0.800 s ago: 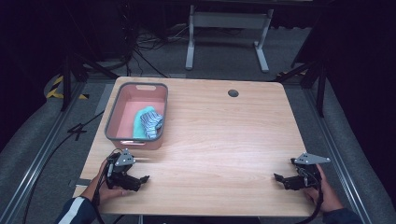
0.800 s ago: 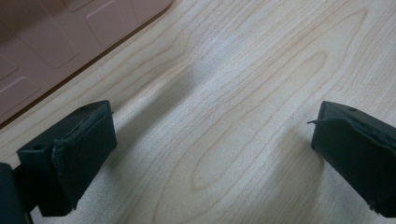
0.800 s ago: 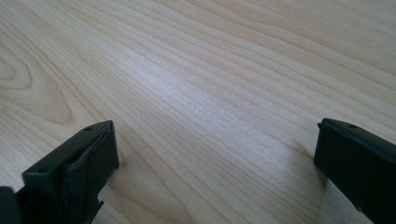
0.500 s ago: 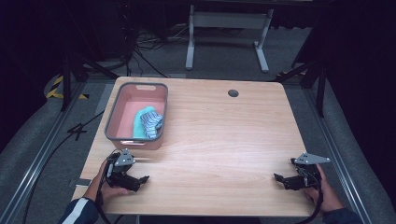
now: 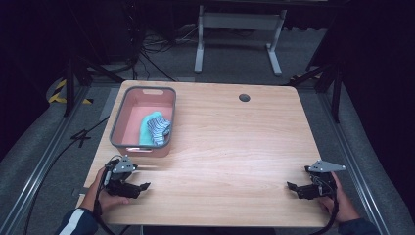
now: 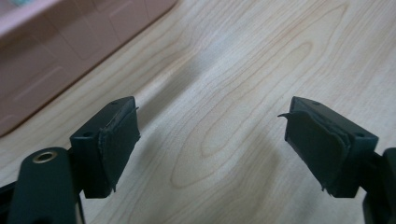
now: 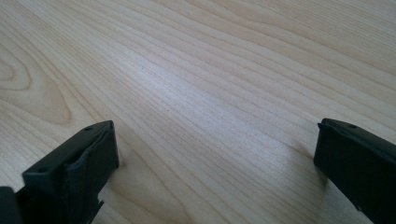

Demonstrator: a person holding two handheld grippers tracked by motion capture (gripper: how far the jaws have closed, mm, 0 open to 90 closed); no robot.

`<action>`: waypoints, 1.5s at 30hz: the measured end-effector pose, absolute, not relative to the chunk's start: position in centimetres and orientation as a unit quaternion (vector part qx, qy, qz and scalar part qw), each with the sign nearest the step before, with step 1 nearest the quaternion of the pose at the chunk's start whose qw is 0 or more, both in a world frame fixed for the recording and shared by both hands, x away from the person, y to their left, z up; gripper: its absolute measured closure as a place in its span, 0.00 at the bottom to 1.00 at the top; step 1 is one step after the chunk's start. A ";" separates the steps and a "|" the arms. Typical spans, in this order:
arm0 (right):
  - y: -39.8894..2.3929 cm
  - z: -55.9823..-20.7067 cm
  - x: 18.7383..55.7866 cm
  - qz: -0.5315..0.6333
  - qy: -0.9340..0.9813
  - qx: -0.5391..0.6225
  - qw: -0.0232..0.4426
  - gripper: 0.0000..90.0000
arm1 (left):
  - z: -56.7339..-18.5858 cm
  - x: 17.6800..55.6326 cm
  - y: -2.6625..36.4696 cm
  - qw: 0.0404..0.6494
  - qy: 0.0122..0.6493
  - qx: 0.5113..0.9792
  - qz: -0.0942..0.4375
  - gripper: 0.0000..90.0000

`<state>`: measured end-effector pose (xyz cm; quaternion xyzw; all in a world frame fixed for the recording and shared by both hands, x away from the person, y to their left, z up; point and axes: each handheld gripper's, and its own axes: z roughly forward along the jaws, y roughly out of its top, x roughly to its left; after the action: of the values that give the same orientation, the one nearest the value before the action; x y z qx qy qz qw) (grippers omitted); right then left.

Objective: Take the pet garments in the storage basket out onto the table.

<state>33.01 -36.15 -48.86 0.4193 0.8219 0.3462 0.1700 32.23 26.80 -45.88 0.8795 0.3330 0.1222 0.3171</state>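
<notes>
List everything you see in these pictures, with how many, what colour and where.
table: one, light wood, centre
bin: one, pink with grey rim, table's far left
socks: bundle, teal and striped, count unclear, in the bin
hole: one, dark, table's far edge
frame: one, grey, floor beyond the table
left gripper: one, black, near left corner, open, empty
right gripper: one, black, near right corner, open, empty
hands: two, holding the grippers

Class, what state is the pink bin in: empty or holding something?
Holding something. In the high view the pink bin contains a crumpled teal cloth with a striped piece on it, lying toward the near right corner.
</notes>
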 end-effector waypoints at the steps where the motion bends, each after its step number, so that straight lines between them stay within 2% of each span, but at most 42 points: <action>1: -36.1 -48.9 33.0 0.346 0.822 0.419 0.170 0.00 | -45.5 32.2 26.9 0.320 0.331 0.879 0.124 0.20; 14: -36.2 -48.9 33.0 0.346 0.822 0.419 0.170 0.00 | -39.2 32.0 28.2 0.347 0.328 0.863 0.166 0.20; 18: -36.2 -48.9 33.0 0.346 0.822 0.419 0.170 0.00 | -36.6 33.5 28.6 0.350 0.327 0.859 0.182 0.19; 27: -36.2 -48.9 33.0 0.346 0.822 0.419 0.170 0.00 | -34.5 36.8 27.6 0.326 0.336 0.863 0.190 0.18; 33: -36.2 -48.9 33.0 0.346 0.822 0.419 0.170 0.00 | -34.2 39.5 27.0 0.314 0.350 0.864 0.179 0.18; 45: -36.2 -48.9 33.0 0.346 0.822 0.419 0.170 0.00 | -36.1 46.2 23.6 0.238 0.374 0.883 0.153 0.18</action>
<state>33.01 -36.15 -48.86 0.4190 0.8219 0.3461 0.1704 46.22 23.64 -36.13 0.8833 0.3736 0.1530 0.2382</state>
